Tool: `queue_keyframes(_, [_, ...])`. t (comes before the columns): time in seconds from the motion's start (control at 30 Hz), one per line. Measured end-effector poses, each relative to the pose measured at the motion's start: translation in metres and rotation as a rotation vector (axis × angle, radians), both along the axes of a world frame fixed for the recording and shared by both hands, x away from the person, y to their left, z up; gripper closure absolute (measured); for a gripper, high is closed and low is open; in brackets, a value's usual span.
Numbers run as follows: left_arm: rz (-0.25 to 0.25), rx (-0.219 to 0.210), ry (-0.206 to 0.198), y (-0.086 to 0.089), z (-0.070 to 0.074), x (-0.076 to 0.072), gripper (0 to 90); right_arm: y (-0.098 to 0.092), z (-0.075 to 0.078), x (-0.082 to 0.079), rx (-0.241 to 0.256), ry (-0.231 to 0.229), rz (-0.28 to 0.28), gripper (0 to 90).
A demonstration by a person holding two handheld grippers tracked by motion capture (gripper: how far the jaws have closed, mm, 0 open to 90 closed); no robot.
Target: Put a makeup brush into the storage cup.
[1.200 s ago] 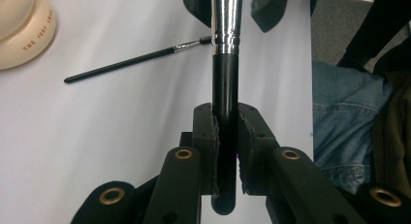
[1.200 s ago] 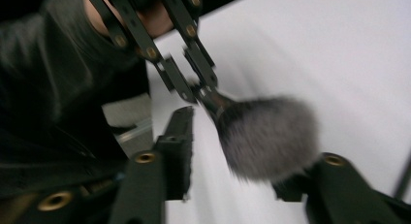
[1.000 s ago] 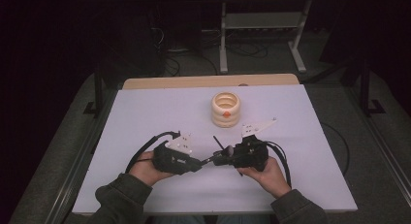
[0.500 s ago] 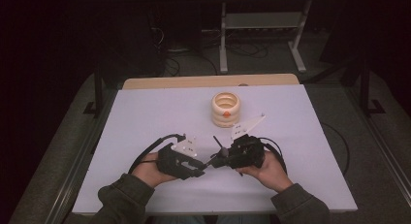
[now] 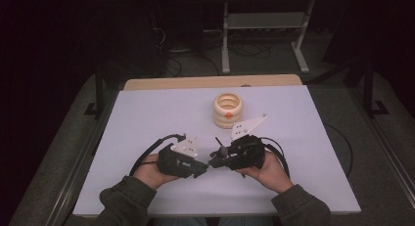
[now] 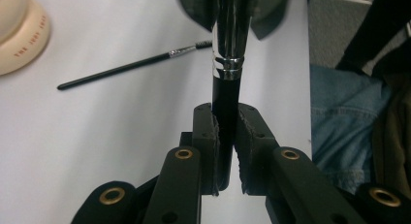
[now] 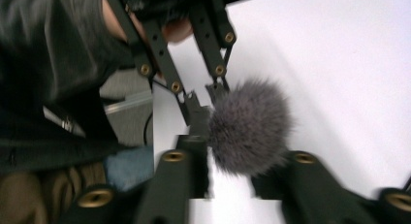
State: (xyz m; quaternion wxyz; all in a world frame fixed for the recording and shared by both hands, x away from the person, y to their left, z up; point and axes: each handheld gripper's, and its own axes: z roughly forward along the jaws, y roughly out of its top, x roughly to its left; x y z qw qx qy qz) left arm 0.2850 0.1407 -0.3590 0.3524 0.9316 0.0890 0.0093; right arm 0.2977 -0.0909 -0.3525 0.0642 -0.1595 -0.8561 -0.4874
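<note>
The left gripper [image 6: 226,151] clamps the black handle of a makeup brush [image 6: 227,64] at frame centre, chrome ferrule above. A thin brush [image 6: 135,64] lies on the white table [image 6: 97,132], upper left, near a cream ring stack [image 6: 19,35].

The powder brush [image 6: 228,64] head is blurred, cut off above.

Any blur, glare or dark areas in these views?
High view: surroundings dark, table evenly lit. Left gripper view: sharp on the brush handle, with glare on its metal ferrule. Right gripper view: motion-blurred, bristles soft.
</note>
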Motion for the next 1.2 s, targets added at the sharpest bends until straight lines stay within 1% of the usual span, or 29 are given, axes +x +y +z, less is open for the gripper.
queue_keyframes(0.07, [0.005, -0.006, -0.006, 0.001, 0.0, 0.002, 79.5, -0.001, -0.003, 0.001, 0.018, -0.004, -0.012, 64.9])
queue_keyframes(0.1, [0.016, -0.009, -0.005, 0.002, 0.0, 0.001, 79.5, -0.001, -0.005, 0.0, 0.022, 0.004, -0.016, 65.1])
queue_keyframes(0.13, [0.016, -0.009, -0.005, 0.002, 0.0, 0.001, 79.5, -0.001, -0.005, 0.0, 0.022, 0.004, -0.016, 65.1])
queue_keyframes(0.17, [0.02, -0.021, 0.002, 0.002, 0.0, 0.002, 79.5, -0.001, -0.007, 0.0, 0.028, 0.006, -0.019, 65.4])
queue_keyframes(0.23, [0.034, -0.034, 0.008, 0.003, 0.0, 0.002, 79.5, 0.0, -0.011, 0.0, 0.043, 0.006, -0.028, 69.7])
queue_keyframes(0.27, [0.034, -0.034, 0.008, 0.003, 0.0, 0.002, 79.5, 0.0, -0.011, 0.0, 0.043, 0.006, -0.028, 69.7])
queue_keyframes(0.4, [0.03, -0.045, 0.009, 0.003, 0.001, 0.003, 79.5, 0.001, -0.011, 0.0, 0.055, 0.007, -0.035, 75.5])
queue_keyframes(0.43, [0.03, -0.045, 0.008, 0.002, 0.001, 0.003, 79.5, 0.0, -0.011, 0.002, 0.067, 0.015, -0.028, 76.1])
queue_keyframes(0.5, [0.027, -0.042, 0.013, 0.002, 0.001, 0.004, 79.2, 0.0, -0.011, 0.002, 0.067, 0.017, -0.027, 76.5])
queue_keyframes(0.53, [0.028, -0.04, 0.016, 0.002, 0.0, 0.003, 79.2, 0.0, -0.011, 0.002, 0.057, 0.016, -0.026, 76.6])
queue_keyframes(0.57, [0.029, -0.036, 0.01, 0.002, 0.0, 0.003, 78.4, 0.001, -0.011, 0.002, 0.043, 0.014, -0.025, 76.7])
queue_keyframes(0.6, [0.038, -0.035, 0.008, 0.001, 0.0, 0.002, 78.4, 0.001, -0.011, 0.002, 0.043, 0.014, -0.025, 76.7])
queue_keyframes(0.67, [0.043, -0.033, -0.005, 0.001, 0.0, 0.002, 74.6, 0.0, -0.01, 0.003, 0.032, 0.014, -0.023, 76.8])
queue_keyframes(0.7, [0.05, -0.036, -0.006, 0.001, 0.0, 0.001, 72.4, -0.001, -0.008, 0.003, 0.015, 0.015, -0.03, 76.9])
queue_keyframes(0.83, [0.062, -0.042, -0.008, 0.004, 0.0, 0.001, 70.8, -0.004, -0.007, 0.005, 0.001, 0.016, -0.04, 76.9])
queue_keyframes(0.9, [0.067, -0.046, -0.008, 0.005, 0.0, 0.001, 70.3, -0.007, -0.005, 0.005, -0.015, 0.015, -0.049, 76.9])
queue_keyframes(0.97, [0.07, -0.042, -0.008, 0.006, -0.001, 0.001, 69.7, -0.009, -0.003, 0.006, -0.022, 0.015, -0.053, 77.0])
queue_keyframes(1.03, [0.077, -0.041, -0.014, 0.007, -0.002, 0.0, 67.9, -0.012, 0.001, 0.008, -0.043, 0.009, -0.063, 77.0])
queue_keyframes(1.07, [0.085, -0.045, -0.014, 0.008, -0.002, -0.001, 67.9, -0.012, 0.001, 0.008, -0.043, 0.009, -0.063, 77.0])
queue_keyframes(1.13, [0.092, -0.054, -0.023, 0.01, -0.001, -0.002, 66.5, -0.013, 0.003, 0.009, -0.058, 0.006, -0.068, 77.0])
queue_keyframes(1.2, [0.101, -0.055, -0.032, 0.011, -0.002, -0.004, 65.5, -0.015, 0.004, 0.011, -0.07, 0.004, -0.077, 77.0])
